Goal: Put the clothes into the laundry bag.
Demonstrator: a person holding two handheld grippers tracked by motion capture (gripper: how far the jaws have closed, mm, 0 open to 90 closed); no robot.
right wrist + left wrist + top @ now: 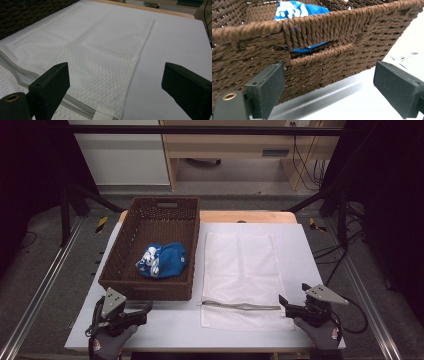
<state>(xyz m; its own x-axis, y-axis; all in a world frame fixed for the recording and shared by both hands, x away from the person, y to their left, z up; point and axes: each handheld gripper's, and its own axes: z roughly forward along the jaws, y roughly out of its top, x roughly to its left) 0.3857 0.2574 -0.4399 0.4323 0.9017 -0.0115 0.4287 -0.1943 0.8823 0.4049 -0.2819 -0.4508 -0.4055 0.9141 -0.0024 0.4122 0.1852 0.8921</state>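
Observation:
A brown wicker basket (150, 285) stands on the left half of the white table. A crumpled blue and white cloth (162, 260) lies in it. To its right a white mesh bag (240, 265) is spread flat, with its grey zipper (240, 306) near the front edge. My left gripper (145, 309) is open just in front of the basket's near wall (332, 32), where the blue cloth (299, 8) peeks over the rim. My right gripper (292, 297) is open at the bag's front right corner. Its jaws stand wide above the mesh bag (95, 50), and nothing is between them.
The white table top (300, 250) has bare room right of the bag and along the front edge. The basket's dark wall (25, 15) borders the bag on its left. Black frame posts and cables stand beyond the table's far corners.

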